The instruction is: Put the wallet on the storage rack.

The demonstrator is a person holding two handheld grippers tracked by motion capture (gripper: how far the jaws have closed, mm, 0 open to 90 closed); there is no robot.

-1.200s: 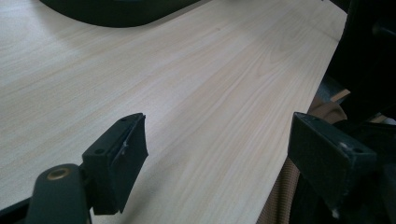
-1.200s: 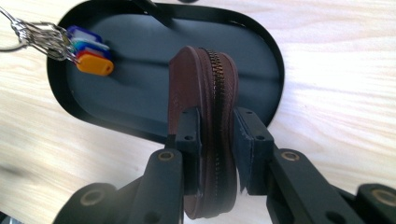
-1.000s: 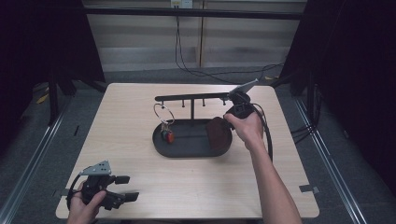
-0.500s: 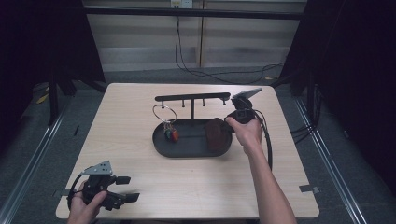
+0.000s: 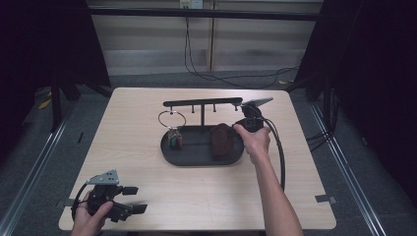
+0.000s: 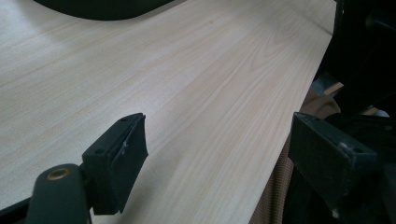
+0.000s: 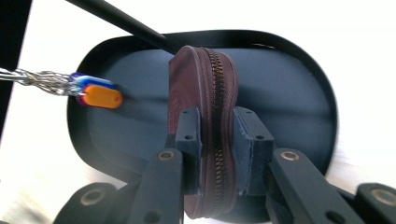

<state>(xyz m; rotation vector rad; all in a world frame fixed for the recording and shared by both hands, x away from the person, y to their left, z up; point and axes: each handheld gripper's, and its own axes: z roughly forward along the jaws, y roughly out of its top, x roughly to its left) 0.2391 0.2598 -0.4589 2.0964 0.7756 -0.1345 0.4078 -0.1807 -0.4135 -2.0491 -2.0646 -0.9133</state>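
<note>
Moved: right gripper (image 5: 235, 129) has come down toward the tray (image 5: 193, 158) since the earlier high-view pictures, bringing the pouch (image 5: 221, 140) lower with it.
Unmoved: left gripper (image 5: 132, 199) sits at the table's near left corner as before, and the stand (image 5: 202, 103) and the keys (image 5: 175, 139) hanging from it are in the same place.
Right gripper grip: jaws clamped on the pouch — in the right gripper view (image 7: 217, 154) the two pads press its sides with the zip (image 7: 216, 107) running up between them.
Pouch position: a brown, round, zipped thing, held on edge over the right end of the tray; whether its bottom touches the tray floor I cannot tell.
Left gripper grip: jaws spread wide with nothing between them — the left gripper view (image 6: 233, 158) looks across bare table (image 6: 187, 84).
High view adds: the stand's crossbar with pegs, a ring (image 5: 171, 119) carrying the keys over the tray's left part, and the whole table (image 5: 147, 177).
Right gripper view adds: the orange key tag (image 7: 99, 97) on its wire, the zip's teeth and the pads' hold.
Left gripper view adds: a dark curved edge (image 6: 102, 5) at the top and the table's edge at right.
</note>
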